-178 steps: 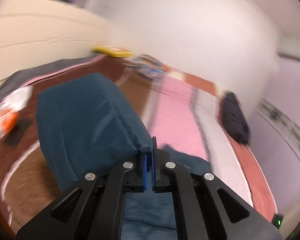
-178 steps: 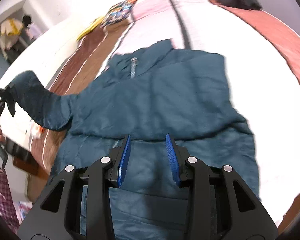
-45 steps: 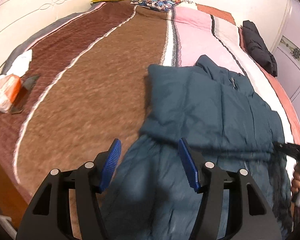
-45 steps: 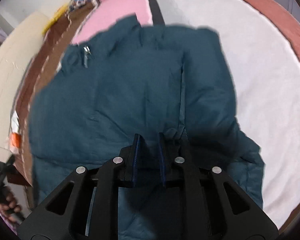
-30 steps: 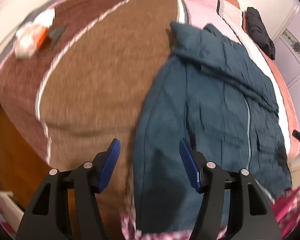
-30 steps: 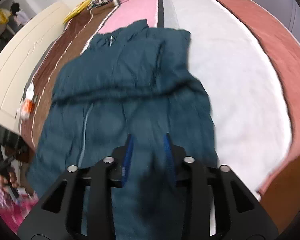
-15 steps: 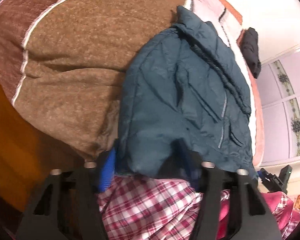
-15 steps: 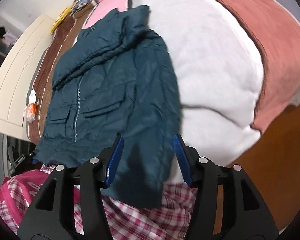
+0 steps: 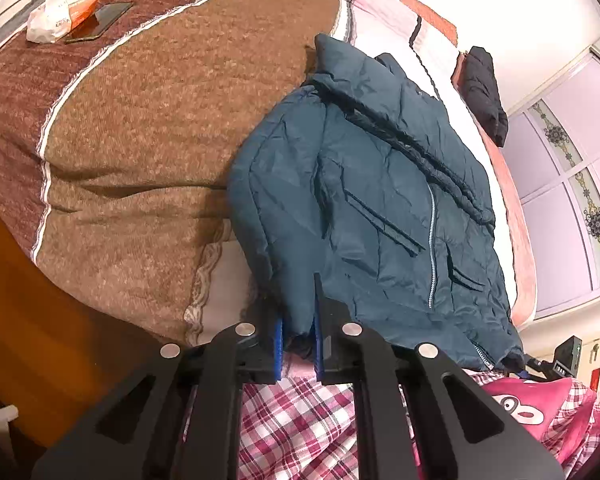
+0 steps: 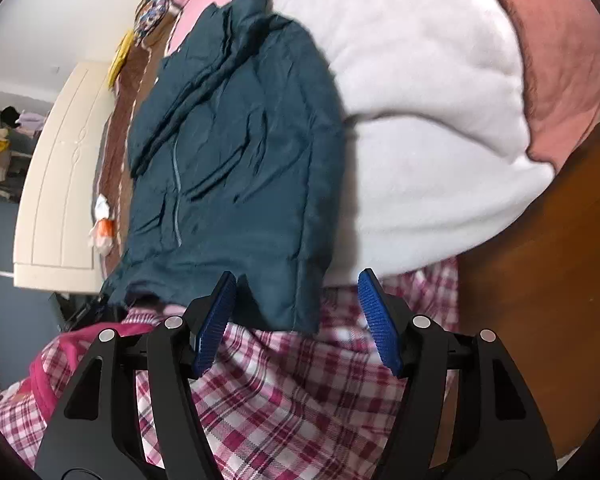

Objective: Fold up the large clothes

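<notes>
A wide bed (image 9: pixel 132 128) fills both views, covered by a fuzzy blanket in long bands: dark brown and tan on one side, then pink, white and salmon (image 10: pixel 564 40) on the other. The blanket's edge curves over the foot of the bed, with an orange-brown wooden floor (image 10: pixel 540 280) below. A cream panelled wardrobe (image 10: pixel 60 184) stands along one side of the room, and glazed doors (image 9: pixel 572 184) with ornate strips along the other.

A dark teal padded jacket (image 9: pixel 372 208) lies front-up on the bed, its collar toward the head and its hem at the foot edge. The fabric is smooth, slightly shiny and creased, with a pale zip down the middle and slanted pocket slits. Its sleeves are folded across the chest.

The left gripper (image 9: pixel 298 340) has its jaws closed on the jacket's hem corner, teal fabric bunched between the blue ribbed pads. The right gripper (image 10: pixel 298 316) has its jaws spread wide at the opposite hem corner, the fabric lying between the pads without contact on either side.

Red-and-white plaid cloth (image 10: pixel 292 392) shows beneath both grippers. A white-and-orange packet (image 9: pixel 60 6) lies on a dark flat phone (image 9: pixel 100 22) near the bed's far side. A black garment (image 9: pixel 484 92) sits on the salmon band, and a patterned pillow (image 10: pixel 152 4) and a yellow item (image 10: pixel 120 54) lie at the head.
</notes>
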Demonstrator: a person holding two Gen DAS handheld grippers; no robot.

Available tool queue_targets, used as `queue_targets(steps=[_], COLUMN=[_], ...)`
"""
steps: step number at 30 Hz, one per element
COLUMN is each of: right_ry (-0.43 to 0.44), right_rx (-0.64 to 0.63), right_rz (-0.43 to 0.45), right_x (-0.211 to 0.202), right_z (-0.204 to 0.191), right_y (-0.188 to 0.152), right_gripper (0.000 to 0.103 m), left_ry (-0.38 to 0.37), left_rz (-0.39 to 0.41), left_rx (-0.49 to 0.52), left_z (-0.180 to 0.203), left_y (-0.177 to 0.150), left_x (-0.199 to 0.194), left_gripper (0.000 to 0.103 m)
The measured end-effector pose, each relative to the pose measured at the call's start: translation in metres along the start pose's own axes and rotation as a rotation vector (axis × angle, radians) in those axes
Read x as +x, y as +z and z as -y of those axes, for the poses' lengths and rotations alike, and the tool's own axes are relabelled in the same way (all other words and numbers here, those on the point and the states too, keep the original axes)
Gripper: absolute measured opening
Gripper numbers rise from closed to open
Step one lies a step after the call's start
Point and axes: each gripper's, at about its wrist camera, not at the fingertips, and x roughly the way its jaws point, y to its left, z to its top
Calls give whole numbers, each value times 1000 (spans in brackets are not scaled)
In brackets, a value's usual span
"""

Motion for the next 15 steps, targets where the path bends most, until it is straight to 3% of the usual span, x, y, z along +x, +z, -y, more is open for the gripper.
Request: queue_targets(steps=[2,5,10,15], right_ry=[22,20,79,123], right_rx=[-8,-38,-72,-135], right_rz=[-6,6,104,215], right_x=[2,0,-23,-48], right_z=[-2,-10,-23,-56], right_y=[-2,-2,6,35], right_gripper=[32,19,16,15], left_ry=[-3,-9,-22,-41], left_rz=[12,27,65,128], left_rx=[-1,-1,2,32], left_z=[1,4,9,26], left_y=[0,2,8,32], left_x=[-2,-5,-13,-30], left_gripper=[10,10,10,9])
